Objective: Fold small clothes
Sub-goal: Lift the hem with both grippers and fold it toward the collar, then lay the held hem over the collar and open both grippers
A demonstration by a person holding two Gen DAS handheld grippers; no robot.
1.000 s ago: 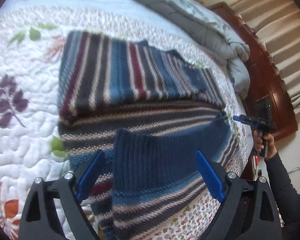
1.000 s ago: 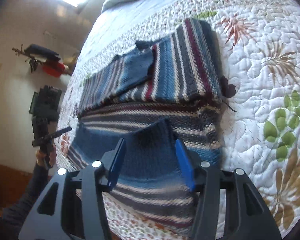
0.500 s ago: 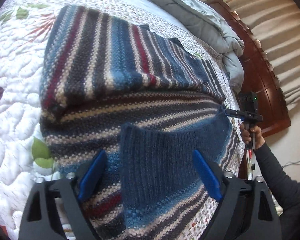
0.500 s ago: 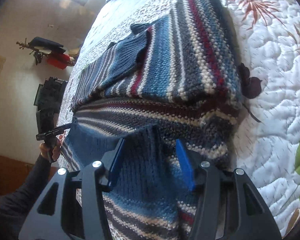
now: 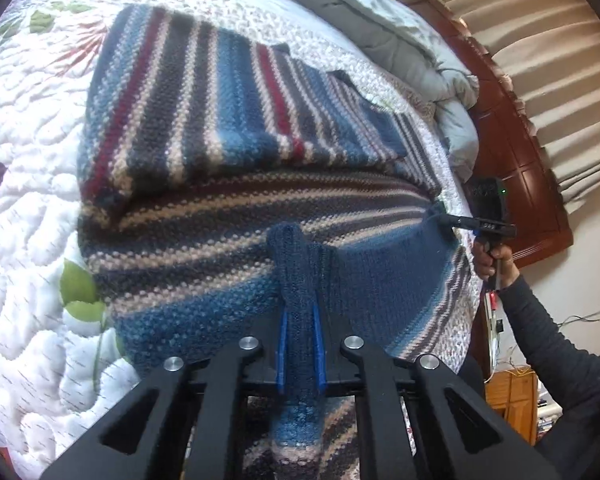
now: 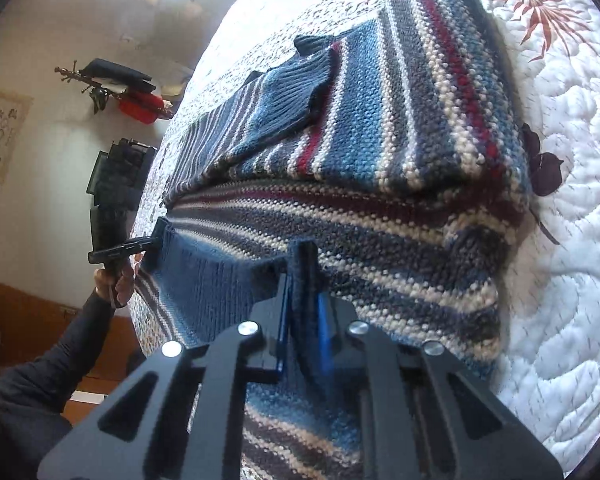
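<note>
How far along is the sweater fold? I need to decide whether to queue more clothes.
Done: the striped knit sweater has one part folded across its body on the quilted bedspread. In hand: the left hand-held gripper and right hand-held gripper have just closed, each pinching its blue ribbed hem. Left: carrying that hem over to finish the fold.

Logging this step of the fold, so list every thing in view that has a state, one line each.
left gripper: jaws have just been closing, now shut on the sweater's blue ribbed hem.
right gripper: jaws have just been closing, shut on the same hem, farther along.
striped sweater: flat on the bed, sleeves folded across the body.
quilt: spread flat under the sweater.
grey duvet: bunched at the headboard.
</note>
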